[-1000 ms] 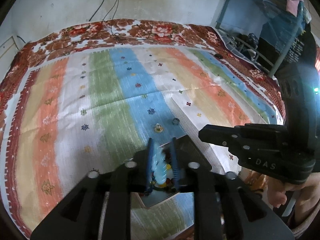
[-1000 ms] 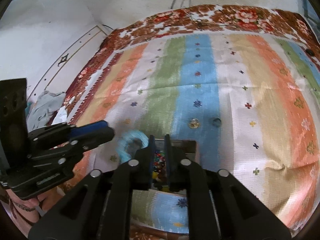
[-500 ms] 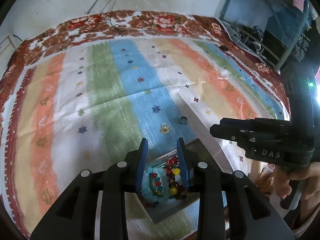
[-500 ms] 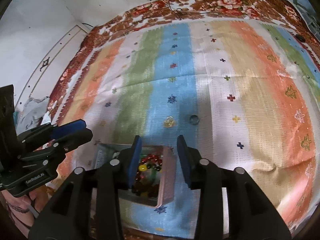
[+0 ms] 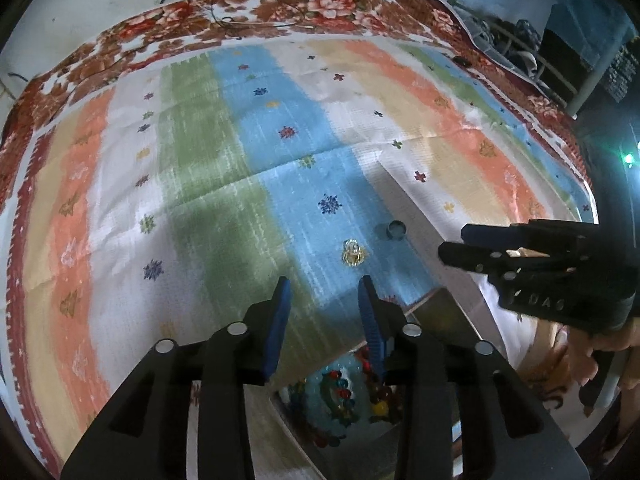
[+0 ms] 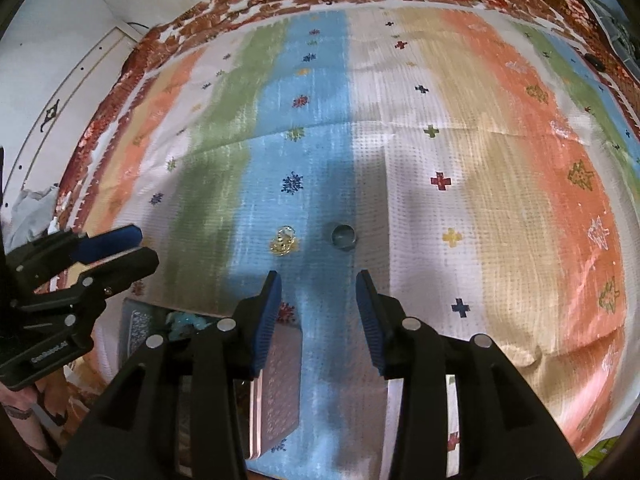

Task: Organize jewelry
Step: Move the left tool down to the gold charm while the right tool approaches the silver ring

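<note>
A jewelry box [image 5: 448, 304] lies on the striped cloth near the front edge; it holds a pale blue bracelet [image 5: 320, 400] and red and yellow beads [image 5: 380, 396]. The box also shows in the right wrist view [image 6: 280, 384]. A gold ring [image 5: 352, 254] [image 6: 283, 239] and a small dark ring [image 5: 396, 230] [image 6: 343, 235] lie on the blue stripe beyond the box. My left gripper [image 5: 324, 292] is open and empty above the box. My right gripper [image 6: 318, 286] is open and empty, just short of the two rings.
A striped, flower-bordered cloth [image 5: 200, 160] covers the bed. A white wall lies beyond it. Shelving with clothes [image 5: 560, 60] stands at the far right. A cable [image 5: 224, 20] runs over the far edge.
Both grippers opened and let go of the bracelets into the box, then lifted and moved forward toward the two rings. The box now lies lower in both views.
</note>
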`<state>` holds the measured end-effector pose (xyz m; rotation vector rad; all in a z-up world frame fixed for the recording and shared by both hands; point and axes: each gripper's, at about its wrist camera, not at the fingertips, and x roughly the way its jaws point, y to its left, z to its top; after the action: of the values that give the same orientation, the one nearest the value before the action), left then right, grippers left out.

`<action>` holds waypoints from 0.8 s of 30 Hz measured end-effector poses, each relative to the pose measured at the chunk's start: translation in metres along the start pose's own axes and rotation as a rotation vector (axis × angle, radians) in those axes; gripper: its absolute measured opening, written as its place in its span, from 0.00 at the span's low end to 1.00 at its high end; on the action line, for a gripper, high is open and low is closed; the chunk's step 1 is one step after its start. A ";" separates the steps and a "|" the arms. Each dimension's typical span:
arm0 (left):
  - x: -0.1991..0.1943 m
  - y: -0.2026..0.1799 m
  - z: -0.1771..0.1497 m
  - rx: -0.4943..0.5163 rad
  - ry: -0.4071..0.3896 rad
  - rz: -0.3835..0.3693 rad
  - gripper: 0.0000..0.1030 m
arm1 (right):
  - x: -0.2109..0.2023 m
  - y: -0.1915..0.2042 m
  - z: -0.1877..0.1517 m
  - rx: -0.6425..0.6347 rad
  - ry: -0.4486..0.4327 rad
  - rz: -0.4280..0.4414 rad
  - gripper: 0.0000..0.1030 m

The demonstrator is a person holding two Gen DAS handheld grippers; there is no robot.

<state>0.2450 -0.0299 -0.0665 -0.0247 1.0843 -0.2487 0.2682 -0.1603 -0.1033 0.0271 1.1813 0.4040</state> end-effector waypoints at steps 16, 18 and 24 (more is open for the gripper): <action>0.059 0.004 0.024 0.062 0.106 -0.023 0.38 | 0.051 -0.002 0.027 -0.077 0.085 -0.080 0.39; 0.065 0.005 0.027 0.073 0.120 -0.047 0.38 | 0.057 -0.004 0.030 -0.071 0.095 -0.073 0.39; 0.085 0.000 0.031 0.131 0.170 -0.087 0.38 | 0.070 -0.007 0.036 -0.074 0.116 -0.077 0.39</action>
<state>0.3099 -0.0511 -0.1265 0.0676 1.2355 -0.4049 0.3251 -0.1375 -0.1533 -0.1069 1.2771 0.3854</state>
